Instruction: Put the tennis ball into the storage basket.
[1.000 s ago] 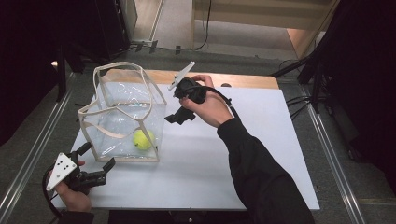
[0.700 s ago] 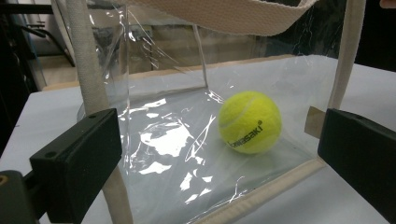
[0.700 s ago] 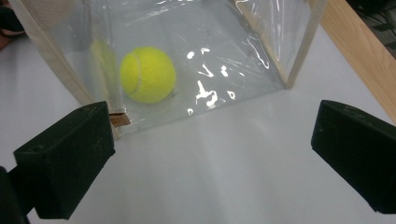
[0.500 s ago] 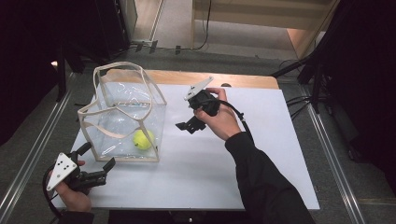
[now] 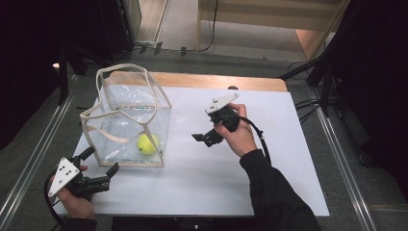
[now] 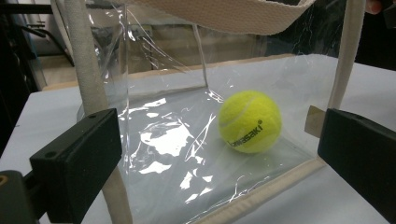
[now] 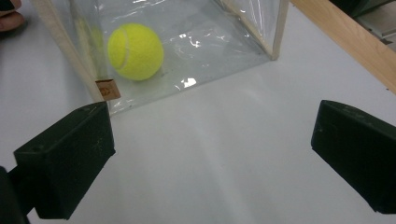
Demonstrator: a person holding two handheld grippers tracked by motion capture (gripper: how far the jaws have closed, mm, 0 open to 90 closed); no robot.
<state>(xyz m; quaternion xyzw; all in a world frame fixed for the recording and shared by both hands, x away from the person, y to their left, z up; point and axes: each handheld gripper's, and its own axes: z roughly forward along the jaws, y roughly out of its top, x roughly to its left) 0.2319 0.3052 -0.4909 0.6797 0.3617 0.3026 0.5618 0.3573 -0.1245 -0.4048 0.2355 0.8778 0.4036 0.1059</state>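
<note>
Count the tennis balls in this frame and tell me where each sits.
1. The tennis ball lies on the bottom of the clear bag, near its front right corner. Nothing suggests another is hidden.

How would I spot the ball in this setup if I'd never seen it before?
Start at the white table and find the clear plastic bag with beige straps standing on its left side. Inside, on the bag's floor near its front right corner, lies the tennis ball. It is bright yellow-green and the one round thing there.

2 black grippers, left gripper and right gripper, grey 3-cornered top plates, black trailing cables, blocky pads; person's dark long sleeve.
</note>
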